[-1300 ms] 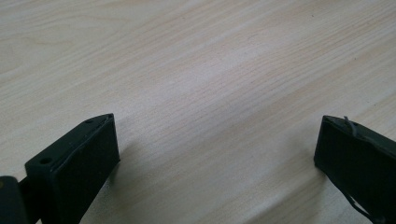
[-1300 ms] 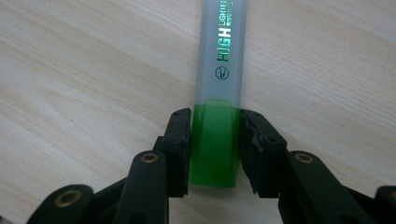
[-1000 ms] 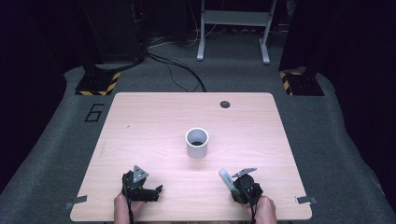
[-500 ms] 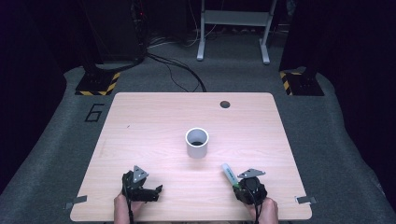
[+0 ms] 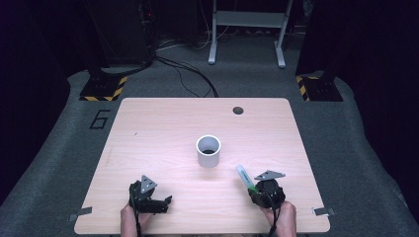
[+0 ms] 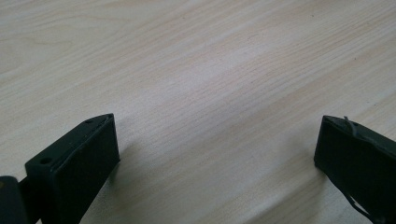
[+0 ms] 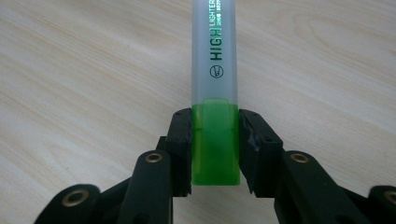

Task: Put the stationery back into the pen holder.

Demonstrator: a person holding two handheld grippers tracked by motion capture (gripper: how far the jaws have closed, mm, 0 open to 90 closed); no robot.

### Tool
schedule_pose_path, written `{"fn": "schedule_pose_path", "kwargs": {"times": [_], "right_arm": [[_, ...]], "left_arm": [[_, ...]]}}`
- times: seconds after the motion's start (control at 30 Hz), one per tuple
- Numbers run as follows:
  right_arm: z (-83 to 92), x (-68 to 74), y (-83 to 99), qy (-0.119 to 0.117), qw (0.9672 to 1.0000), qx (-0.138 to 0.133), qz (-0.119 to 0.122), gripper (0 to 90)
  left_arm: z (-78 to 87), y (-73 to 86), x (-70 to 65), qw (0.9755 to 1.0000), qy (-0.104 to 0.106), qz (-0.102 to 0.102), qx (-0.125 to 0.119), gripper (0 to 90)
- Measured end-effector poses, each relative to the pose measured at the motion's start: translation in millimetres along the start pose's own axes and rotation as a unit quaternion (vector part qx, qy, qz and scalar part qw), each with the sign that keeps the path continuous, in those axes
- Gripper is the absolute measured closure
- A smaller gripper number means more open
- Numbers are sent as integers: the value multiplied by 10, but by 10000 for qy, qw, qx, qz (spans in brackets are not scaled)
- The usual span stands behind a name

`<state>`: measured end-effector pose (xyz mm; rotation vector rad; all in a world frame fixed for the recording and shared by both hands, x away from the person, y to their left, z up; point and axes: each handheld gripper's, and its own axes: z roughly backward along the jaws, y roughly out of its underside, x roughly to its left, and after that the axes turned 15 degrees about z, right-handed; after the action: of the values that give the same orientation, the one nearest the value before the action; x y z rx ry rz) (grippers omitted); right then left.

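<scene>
Overhead and tool-mounted views of a light wooden desk (image 5: 148,128). The right tool (image 5: 254,187) sits at the near right of the desk, held by the person's right hand (image 5: 282,218). Its two black jaws are clamped on the green end of a highlighter (image 5: 245,177); in the right gripper view the highlighter (image 7: 215,93) stands straight out from between the jaws, green cap pinched on both sides, pale translucent barrel with the printed word "HIGHLIGHTER" running away over the wood. From above, the barrel points far and slightly left, toward a white cup (image 5: 208,151) that stands upright near the middle of the desk, apart from the highlighter's tip. The left tool (image 5: 157,202) rests at the near left, held by the left hand (image 5: 131,217); in the left gripper view its jaws stand wide apart with bare wood between them. A small dark round hole (image 5: 238,110) marks the far right of the desk.
</scene>
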<state>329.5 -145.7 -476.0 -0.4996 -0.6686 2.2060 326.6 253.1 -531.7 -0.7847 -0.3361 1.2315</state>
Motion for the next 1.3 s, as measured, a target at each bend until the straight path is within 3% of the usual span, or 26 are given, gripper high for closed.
{"fn": "schedule_pose_path", "kwargs": {"times": [0.27, 0.73, 1.3], "right_arm": [[47, -130, -90, 101, 9999, -42, -85, 668], [103, -352, -345, 249, 9996, -156, 22, 669], [124, -482, -557, 239, 9995, -201, 74, 669]], "left_arm": [[-1, 1, -1, 10000, -9, -3, -5, 0], [-3, 3, -3, 10000, -15, 3, -26, 0], [-3, 2, -2, 10000, -14, 2, -25, 0]]}}
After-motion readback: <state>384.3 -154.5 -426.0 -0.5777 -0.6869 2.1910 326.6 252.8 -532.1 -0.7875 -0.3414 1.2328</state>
